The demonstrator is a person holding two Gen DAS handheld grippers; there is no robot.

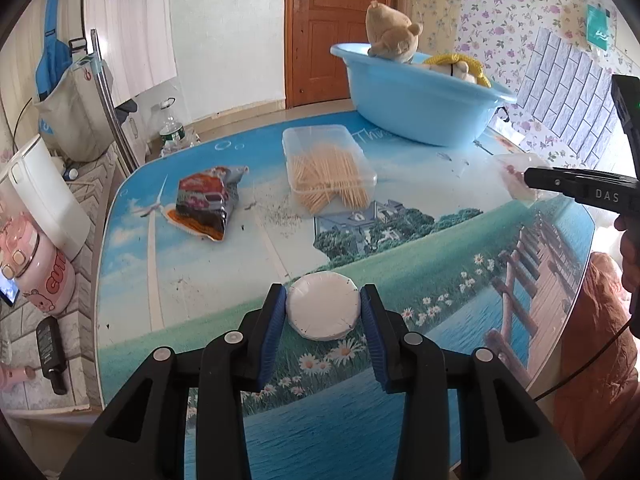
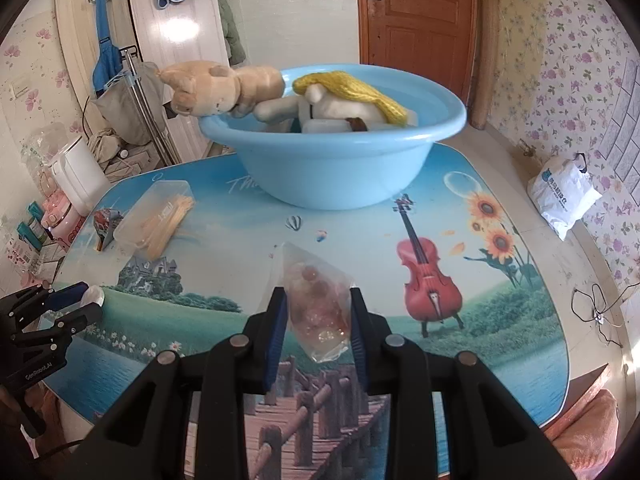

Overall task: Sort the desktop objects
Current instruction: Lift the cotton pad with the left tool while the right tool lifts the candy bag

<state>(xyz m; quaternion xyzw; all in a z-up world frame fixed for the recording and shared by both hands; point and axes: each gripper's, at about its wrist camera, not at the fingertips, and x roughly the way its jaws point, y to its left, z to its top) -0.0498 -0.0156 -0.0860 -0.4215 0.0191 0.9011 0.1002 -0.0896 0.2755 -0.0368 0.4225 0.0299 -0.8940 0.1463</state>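
Observation:
My left gripper (image 1: pixel 323 312) is shut on a white round disc-shaped packet (image 1: pixel 323 306), held above the picture-printed table (image 1: pixel 440 248). My right gripper (image 2: pixel 318 316) is shut on a clear plastic bag of reddish candies (image 2: pixel 318 304), lifted over the table's front part. A light blue basin (image 2: pixel 336 172) stands at the back of the table with a tan plush bear (image 2: pixel 216 86) and a yellow-haired doll (image 2: pixel 352 100) in it. On the table lie a clear box of toothpicks (image 1: pixel 328 170) and a snack bag (image 1: pixel 208 200). The right gripper (image 1: pixel 532 179) shows at the right edge of the left wrist view, the left gripper (image 2: pixel 86 300) at the left edge of the right wrist view.
A brown door (image 2: pixel 420 16) stands behind the basin. A white plastic bag (image 2: pixel 564 196) lies on the floor to the right. A white kettle (image 1: pixel 40 196) and a pink mug (image 1: pixel 44 276) sit left of the table. A cable (image 2: pixel 600 312) trails on the right.

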